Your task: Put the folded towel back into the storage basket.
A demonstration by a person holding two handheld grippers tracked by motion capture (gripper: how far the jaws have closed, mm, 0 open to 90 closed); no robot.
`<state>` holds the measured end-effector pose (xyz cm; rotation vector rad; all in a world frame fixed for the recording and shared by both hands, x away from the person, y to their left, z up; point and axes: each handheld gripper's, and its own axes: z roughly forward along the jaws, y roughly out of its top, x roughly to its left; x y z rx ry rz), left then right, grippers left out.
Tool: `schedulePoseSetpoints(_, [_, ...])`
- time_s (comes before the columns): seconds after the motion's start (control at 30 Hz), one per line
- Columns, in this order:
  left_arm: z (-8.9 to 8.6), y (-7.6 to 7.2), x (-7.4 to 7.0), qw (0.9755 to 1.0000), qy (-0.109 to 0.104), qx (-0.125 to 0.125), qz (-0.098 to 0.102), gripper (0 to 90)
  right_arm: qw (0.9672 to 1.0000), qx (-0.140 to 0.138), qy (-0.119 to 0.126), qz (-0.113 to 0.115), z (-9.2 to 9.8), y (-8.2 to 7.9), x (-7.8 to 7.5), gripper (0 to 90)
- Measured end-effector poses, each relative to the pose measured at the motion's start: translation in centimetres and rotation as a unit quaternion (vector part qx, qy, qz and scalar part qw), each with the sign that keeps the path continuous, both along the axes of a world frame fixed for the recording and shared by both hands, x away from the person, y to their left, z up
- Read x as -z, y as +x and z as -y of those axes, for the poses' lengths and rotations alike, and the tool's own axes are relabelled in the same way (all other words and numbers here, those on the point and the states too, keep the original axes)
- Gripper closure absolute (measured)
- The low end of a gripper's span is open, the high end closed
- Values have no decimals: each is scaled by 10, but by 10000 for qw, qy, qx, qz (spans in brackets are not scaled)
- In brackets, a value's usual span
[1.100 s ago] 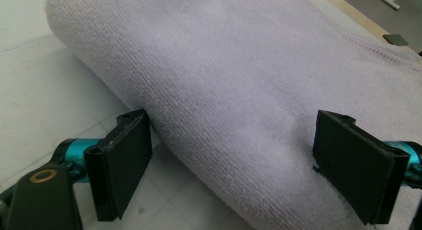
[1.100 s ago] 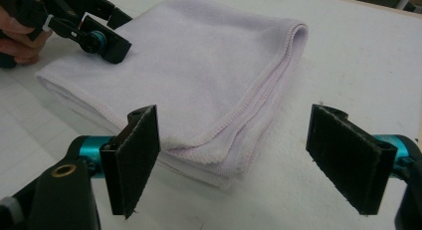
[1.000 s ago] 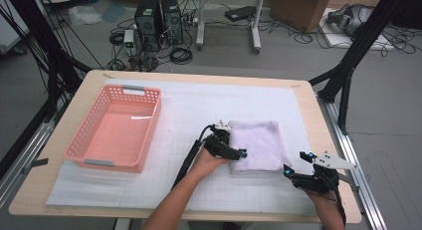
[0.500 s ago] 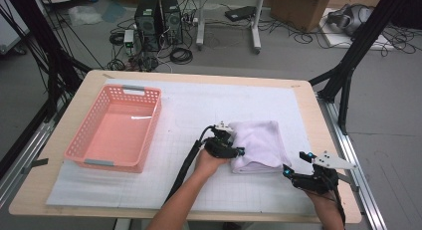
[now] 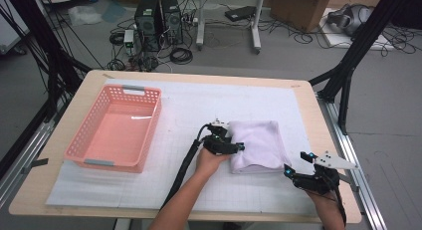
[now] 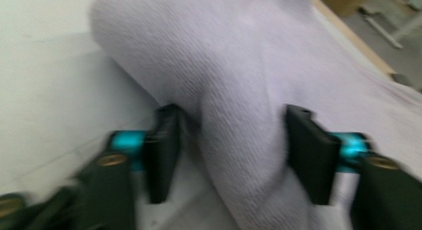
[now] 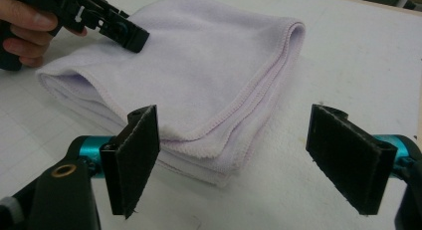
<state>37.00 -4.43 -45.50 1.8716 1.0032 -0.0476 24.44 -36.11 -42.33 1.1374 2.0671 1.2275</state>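
Just then, the left gripper [image 5: 238,146] had pinched a ridge of the folded lilac towel [image 5: 259,144] lying right of the pink basket [image 5: 115,134], its jaws easing slightly wider after closing. Meanwhile the right gripper [image 7: 249,155] waited, jaws apart, at the towel's near corner, so a lift looked imminent.

We see a pale lilac towel [image 5: 259,144] folded into a thick, soft rectangle, lying flat on the white gridded mat right of the table's middle. Its stitched hems stack in layers at the near corner [image 7: 219,140]. At its left edge a fold bunches up into a ridge [image 6: 239,140].
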Motion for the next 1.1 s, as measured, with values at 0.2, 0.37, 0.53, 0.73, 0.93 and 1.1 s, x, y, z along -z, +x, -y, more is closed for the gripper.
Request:
schedulePoseSetpoints(0.2, [-1,-1,-2,9997,-91,151,147,703,10000,-15,-6,8,-1,0,-1,201])
schedulePoseSetpoints(0.37, [-5,-5,-10,9970,-199,360,659,724,10000,-3,14,7,0,-1,-1,201])
schedulePoseSetpoints(0.53, [-10,-14,-25,9879,-396,619,1362,725,10000,5,9,9,0,-2,-1,201])
schedulePoseSetpoints(0.73, [-21,-22,-37,9729,-488,922,2065,733,10000,-20,34,27,0,-1,-2,201])
schedulePoseSetpoints(0.93, [-42,-31,-50,9571,-719,1092,2585,733,10000,-24,40,32,-1,-1,-2,200])
schedulePoseSetpoints(1.1, [-53,-34,-55,9528,-772,1141,2705,733,10000,-38,36,54,-2,-1,-3,201])
